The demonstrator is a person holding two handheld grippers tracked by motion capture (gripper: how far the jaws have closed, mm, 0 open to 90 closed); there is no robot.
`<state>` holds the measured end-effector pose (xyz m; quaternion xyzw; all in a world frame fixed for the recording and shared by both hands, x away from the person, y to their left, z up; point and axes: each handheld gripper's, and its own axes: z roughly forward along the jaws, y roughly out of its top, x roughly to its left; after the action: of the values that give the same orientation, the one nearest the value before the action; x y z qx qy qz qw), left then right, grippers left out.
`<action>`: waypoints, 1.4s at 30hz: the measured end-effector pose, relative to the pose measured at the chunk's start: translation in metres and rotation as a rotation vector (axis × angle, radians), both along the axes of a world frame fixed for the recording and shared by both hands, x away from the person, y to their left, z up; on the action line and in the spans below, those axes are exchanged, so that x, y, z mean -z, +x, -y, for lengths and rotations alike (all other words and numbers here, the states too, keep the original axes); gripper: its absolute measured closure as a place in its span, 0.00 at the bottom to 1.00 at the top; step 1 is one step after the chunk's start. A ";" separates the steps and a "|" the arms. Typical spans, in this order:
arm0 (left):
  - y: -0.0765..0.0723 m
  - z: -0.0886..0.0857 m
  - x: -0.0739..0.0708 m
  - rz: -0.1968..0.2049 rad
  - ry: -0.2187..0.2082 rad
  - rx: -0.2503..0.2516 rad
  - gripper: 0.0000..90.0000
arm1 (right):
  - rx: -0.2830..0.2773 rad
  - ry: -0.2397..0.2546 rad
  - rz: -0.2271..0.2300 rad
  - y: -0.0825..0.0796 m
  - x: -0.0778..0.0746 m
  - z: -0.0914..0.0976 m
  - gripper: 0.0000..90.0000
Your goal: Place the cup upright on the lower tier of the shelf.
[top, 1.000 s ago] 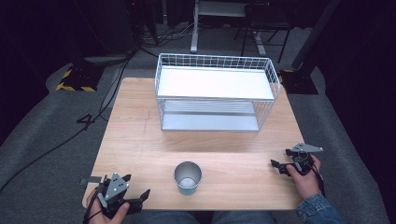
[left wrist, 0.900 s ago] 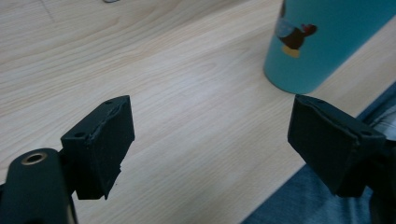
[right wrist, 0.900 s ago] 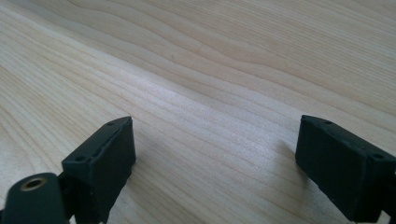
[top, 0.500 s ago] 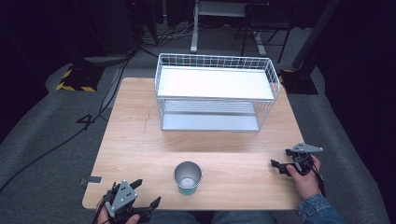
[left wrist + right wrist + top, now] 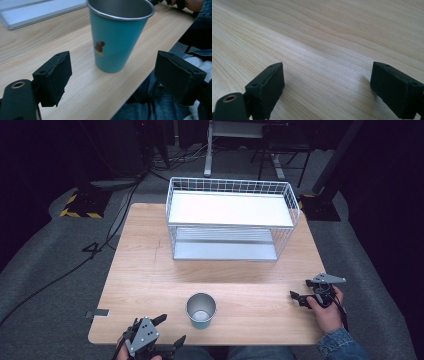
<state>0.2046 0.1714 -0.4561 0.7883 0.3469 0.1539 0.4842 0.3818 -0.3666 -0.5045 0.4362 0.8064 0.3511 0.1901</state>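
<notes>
A teal metal cup with a silver rim and a small brown figure on its side stands upright near the table's front edge. In the left gripper view the cup rises just ahead of my left gripper. Its jaws stand open, and the cup lies beyond the pads, not touching them. From above, the left gripper hangs over the front edge, left of the cup. My right gripper rests at the front right, pointing left. Seen from its own camera, the right gripper is open over bare wood.
A white wire rack with two shelves stands at the back middle of the wooden table. Its lower shelf shows beyond the cup. The person's jeans lie below the table edge. Cables cross the floor at the left.
My left gripper has slid right along the front edge, closer to the cup. The right gripper and the cup have stayed put.
</notes>
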 end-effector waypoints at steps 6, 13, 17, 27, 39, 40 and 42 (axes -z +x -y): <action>0.002 0.012 0.006 0.018 -0.010 0.017 0.17 | 0.000 0.000 0.000 0.000 0.000 0.000 0.14; 0.007 0.024 0.016 0.023 -0.042 0.029 0.17 | 0.000 0.000 0.000 0.000 0.000 0.000 0.14; 0.011 0.029 0.021 0.041 -0.041 -0.016 0.17 | -0.001 0.000 -0.001 0.000 0.000 0.000 0.14; 0.021 0.039 0.030 0.035 -0.070 -0.065 0.17 | 0.000 0.000 0.000 0.000 0.000 0.000 0.14; 0.035 0.059 0.042 -0.005 -0.027 -0.071 0.17 | -0.001 0.000 -0.001 0.000 0.000 0.000 0.14; 0.037 0.060 0.043 -0.005 -0.017 -0.068 0.17 | 0.000 0.000 0.000 0.000 0.000 0.000 0.14; 0.038 0.062 0.044 -0.007 -0.012 -0.071 0.17 | -0.001 0.000 -0.001 0.000 0.000 0.000 0.14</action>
<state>0.2428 0.1097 -0.5005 0.7732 0.3772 0.1659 0.4820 0.3818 -0.3667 -0.5044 0.4360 0.8068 0.3509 0.1895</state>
